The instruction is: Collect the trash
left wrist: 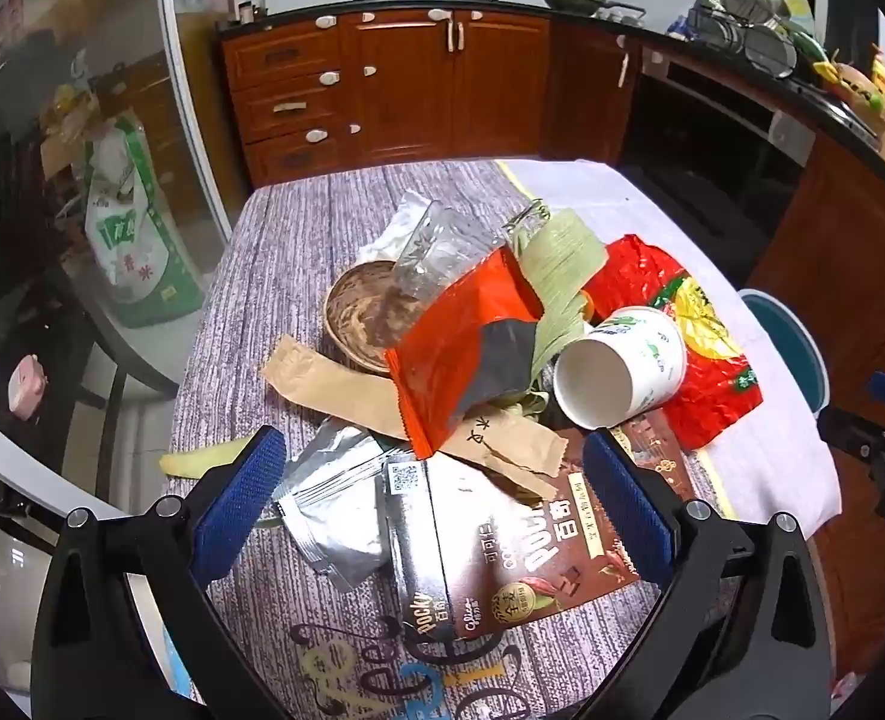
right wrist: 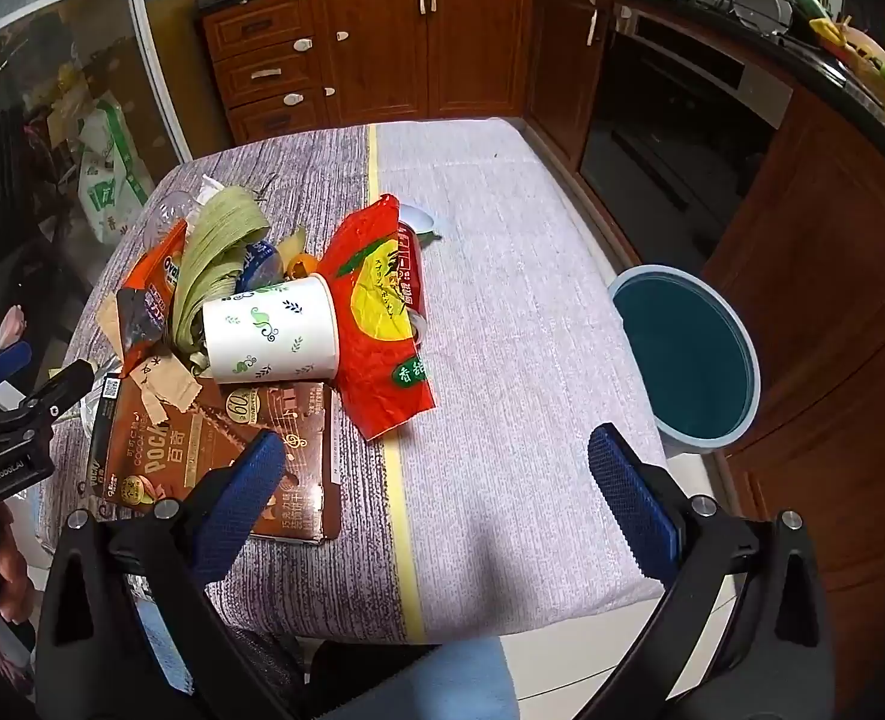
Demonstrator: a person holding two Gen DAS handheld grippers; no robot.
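A heap of trash lies on the table: a brown Pocky box (left wrist: 538, 546) (right wrist: 214, 450), a tipped white paper cup (left wrist: 622, 366) (right wrist: 274, 330), a red snack bag (left wrist: 688, 336) (right wrist: 382, 312), an orange wrapper (left wrist: 466, 348) (right wrist: 160, 276), silver foil packets (left wrist: 334, 504) and green leaf strips (left wrist: 556, 276) (right wrist: 214, 246). My left gripper (left wrist: 436, 480) hovers open above the Pocky box and foil, touching nothing. My right gripper (right wrist: 436, 480) hangs open over bare tablecloth, right of the heap. A teal bin (right wrist: 682, 354) (left wrist: 790, 348) stands off the table's right edge.
A round brown dish (left wrist: 358, 318) sits under the wrappers at the heap's far side. The table (right wrist: 502, 300) carries a grey and white cloth with a yellow stripe. Wooden cabinets (left wrist: 394, 84) and a dark oven line the far wall. The left gripper's body (right wrist: 10, 432) shows at the right wrist view's left edge.
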